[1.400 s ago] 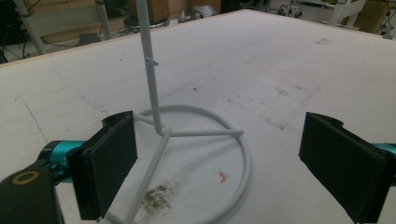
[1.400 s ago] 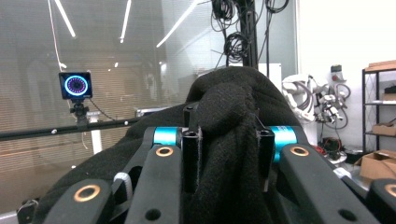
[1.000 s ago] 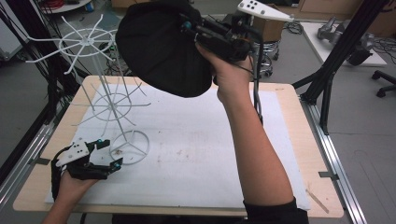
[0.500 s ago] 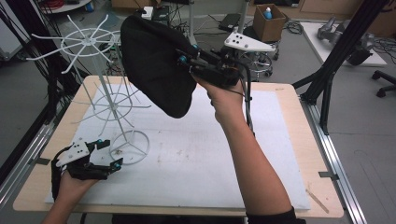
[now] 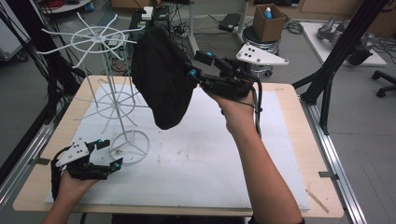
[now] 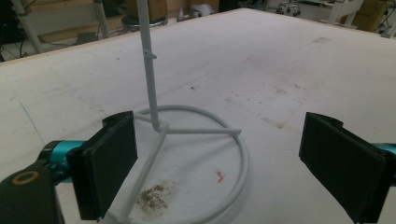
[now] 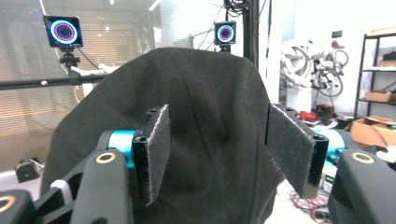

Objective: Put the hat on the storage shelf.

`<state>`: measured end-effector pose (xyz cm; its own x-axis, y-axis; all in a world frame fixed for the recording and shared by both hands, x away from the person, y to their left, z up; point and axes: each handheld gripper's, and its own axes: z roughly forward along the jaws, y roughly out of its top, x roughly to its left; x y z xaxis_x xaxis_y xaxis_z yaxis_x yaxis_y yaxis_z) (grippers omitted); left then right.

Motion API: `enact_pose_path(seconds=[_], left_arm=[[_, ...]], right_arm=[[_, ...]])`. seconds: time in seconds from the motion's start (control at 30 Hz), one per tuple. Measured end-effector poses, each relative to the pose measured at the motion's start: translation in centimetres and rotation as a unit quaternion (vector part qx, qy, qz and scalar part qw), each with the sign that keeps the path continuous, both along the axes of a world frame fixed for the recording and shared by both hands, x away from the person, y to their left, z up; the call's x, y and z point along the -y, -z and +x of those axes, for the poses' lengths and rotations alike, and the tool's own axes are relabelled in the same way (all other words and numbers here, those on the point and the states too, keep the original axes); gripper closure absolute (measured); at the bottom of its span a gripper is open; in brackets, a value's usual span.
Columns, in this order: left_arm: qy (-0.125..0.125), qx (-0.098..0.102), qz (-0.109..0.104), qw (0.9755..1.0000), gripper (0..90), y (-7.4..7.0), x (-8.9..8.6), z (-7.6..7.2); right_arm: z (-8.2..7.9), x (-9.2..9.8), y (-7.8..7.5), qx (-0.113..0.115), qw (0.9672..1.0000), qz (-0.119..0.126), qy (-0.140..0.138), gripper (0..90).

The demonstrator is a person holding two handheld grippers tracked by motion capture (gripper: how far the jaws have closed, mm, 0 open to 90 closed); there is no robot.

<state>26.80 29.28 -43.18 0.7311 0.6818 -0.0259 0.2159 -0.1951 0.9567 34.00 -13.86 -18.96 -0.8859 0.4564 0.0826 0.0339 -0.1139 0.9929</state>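
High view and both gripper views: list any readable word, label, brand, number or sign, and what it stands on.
None can be read.
Cardboard box behind the table: no legible print.
Grey plate on the right gripper: dots, no characters.
Two glowing ring devices beyond the black cloth: rings, no text.
White mat near the wire rack: stains only.

The left hand (image 5: 70,184) is resting low at the near left, holding the left gripper (image 5: 108,153) with its jaws spread wide apart and pointing right. The right arm (image 5: 261,172) is reaching up and forward, lifting the right gripper (image 5: 198,66) high, its jaws parted with dark cloth (image 5: 161,77) between them.
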Motion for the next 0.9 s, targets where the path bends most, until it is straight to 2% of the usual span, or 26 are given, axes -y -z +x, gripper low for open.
enact_pose_path(seconds=[0.07, 0.23, 0.4, 0.6, 0.77, 0.8, 0.83, 0.87, 0.9], left_arm=[[0.0, 0.001, 0.002, 1.0, 11.6, 0.0, 0.0, 0.0], [0.0, 0.002, 0.002, 1.0, 11.6, 0.0, 0.1, 0.0], [0.0, 0.001, 0.001, 1.0, 11.6, 0.0, 0.1, 0.0], [0.0, 0.002, -0.001, 1.0, 11.6, 0.0, 0.2, 0.0], [0.002, 0.003, -0.003, 1.0, 11.6, 0.0, 0.4, 0.1], [0.004, 0.001, -0.004, 1.0, 11.6, 0.0, 0.4, 0.1], [0.005, 0.002, -0.005, 1.0, 11.6, 0.0, 0.5, 0.2], [0.006, 0.002, -0.005, 1.0, 11.6, 0.0, 0.5, 0.2], [0.006, 0.002, -0.005, 1.0, 11.6, 0.0, 0.5, 0.2]], right_arm=[[-0.1, 0.3, 0.1, 0.001, 1.0, 0.0, 0.003, 39.8], [-1.0, 2.8, 0.8, 0.006, 0.9995, -0.014, 0.029, 36.3], [-1.6, 4.6, 1.5, 0.005, 0.9988, -0.021, 0.044, 34.1], [-2.6, 7.2, 3.5, -0.004, 0.9968, -0.038, 0.071, 30.1], [-3.0, 8.1, 4.8, -0.013, 0.995, -0.049, 0.085, 26.9], [-3.3, 8.6, 5.7, -0.019, 0.994, -0.056, 0.093, 25.2], [-3.3, 8.6, 5.7, -0.019, 0.994, -0.056, 0.093, 25.2], [-3.6, 9.0, 6.7, -0.025, 0.9931, -0.06, 0.098, 24.1], [-3.6, 9.0, 6.7, -0.025, 0.9931, -0.06, 0.098, 24.1]])
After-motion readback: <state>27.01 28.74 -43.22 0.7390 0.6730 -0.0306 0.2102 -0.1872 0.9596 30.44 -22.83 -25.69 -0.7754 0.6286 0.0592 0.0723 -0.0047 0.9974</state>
